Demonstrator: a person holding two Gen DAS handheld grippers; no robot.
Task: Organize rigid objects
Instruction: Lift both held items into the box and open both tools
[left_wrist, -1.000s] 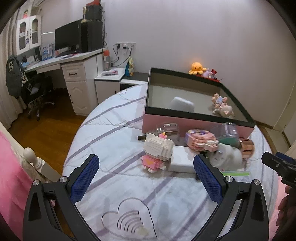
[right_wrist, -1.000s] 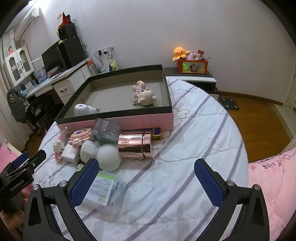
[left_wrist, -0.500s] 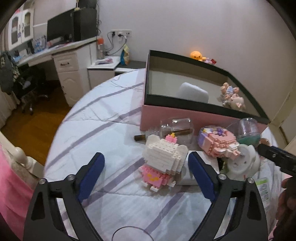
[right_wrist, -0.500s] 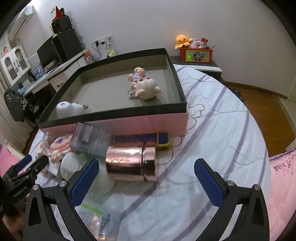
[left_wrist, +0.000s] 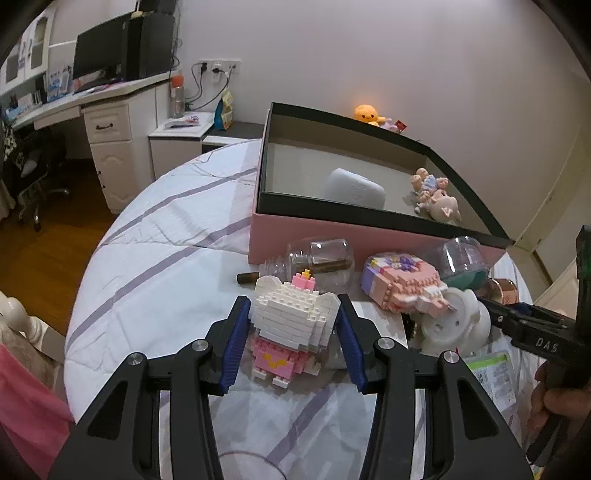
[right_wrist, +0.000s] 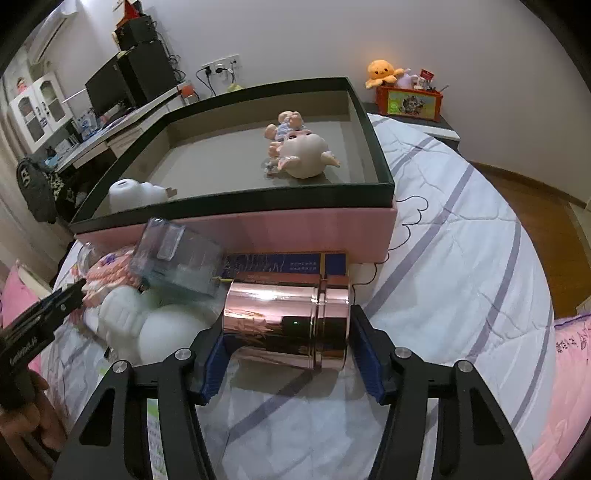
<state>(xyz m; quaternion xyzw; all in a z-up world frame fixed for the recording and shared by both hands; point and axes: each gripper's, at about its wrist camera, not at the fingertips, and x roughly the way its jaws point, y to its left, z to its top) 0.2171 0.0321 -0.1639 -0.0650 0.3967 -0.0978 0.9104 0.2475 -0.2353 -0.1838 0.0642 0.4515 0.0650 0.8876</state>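
**Both grippers closed around objects on the striped bedspread**

The left gripper (left_wrist: 293, 341) has its blue-padded jaws drawn in against the sides of a white and pink brick-built cat figure (left_wrist: 291, 325), which stands upright on the white quilt with lilac stripes (left_wrist: 155, 266). Just beyond the jaws lies a clear plastic bottle on its side (left_wrist: 317, 256); to their right, a pink and lilac brick-built model (left_wrist: 402, 282) and a white rounded plastic toy (left_wrist: 456, 321).

The right gripper (right_wrist: 291, 356) has its jaws set at either end of a shiny rose-gold metal cylinder lying on its side (right_wrist: 288, 325); whether both pads press on it I cannot tell. Left of the jaws sits the white toy (right_wrist: 147, 325), and a clear blue-tinted plastic case (right_wrist: 177, 258) tilts above it. Behind the cylinder lies a flat dark blue box (right_wrist: 288, 264).

Beyond both jaws stands a large pink cardboard box with dark green rim (right_wrist: 258, 227), holding a pale doll figure (right_wrist: 295, 151) and a white rounded item (right_wrist: 136, 194).
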